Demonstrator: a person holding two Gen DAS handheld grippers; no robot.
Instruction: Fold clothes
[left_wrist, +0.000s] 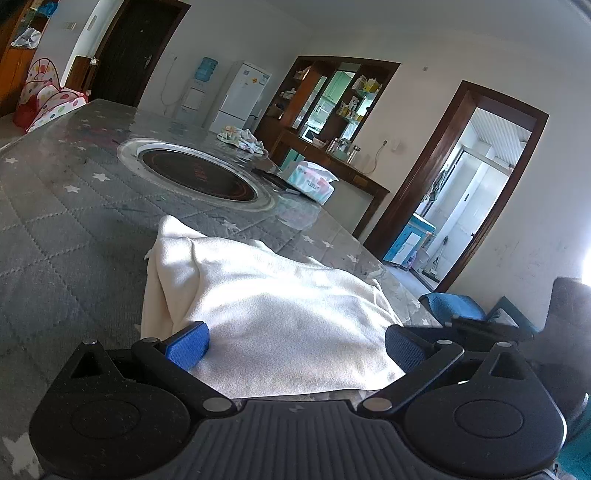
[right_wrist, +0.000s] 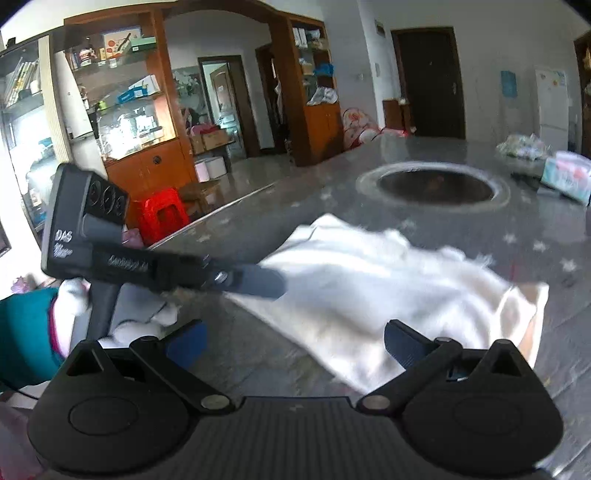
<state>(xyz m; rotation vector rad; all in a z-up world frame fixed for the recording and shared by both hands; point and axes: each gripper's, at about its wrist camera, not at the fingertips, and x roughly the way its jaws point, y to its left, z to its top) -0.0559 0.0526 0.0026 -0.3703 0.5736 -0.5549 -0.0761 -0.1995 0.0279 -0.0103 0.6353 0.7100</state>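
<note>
A white garment (left_wrist: 273, 314) lies partly folded on the grey star-patterned table cover (left_wrist: 66, 236). My left gripper (left_wrist: 295, 347) is open, its blue pads (left_wrist: 188, 347) on either side of the garment's near edge, holding nothing. In the right wrist view the same white garment (right_wrist: 388, 280) lies on the table in front of my right gripper (right_wrist: 295, 343), which is open and empty above the garment's near corner. The left gripper's body (right_wrist: 147, 254) shows there at the left, its tip at the garment's left edge.
A round glass turntable (left_wrist: 199, 173) sits in the table's middle. A tissue pack (left_wrist: 314, 181) and a bundle of small clothes (left_wrist: 240, 136) lie at the far side. A fridge (left_wrist: 243, 96), a red stool (right_wrist: 162, 218) and shelves stand around the table.
</note>
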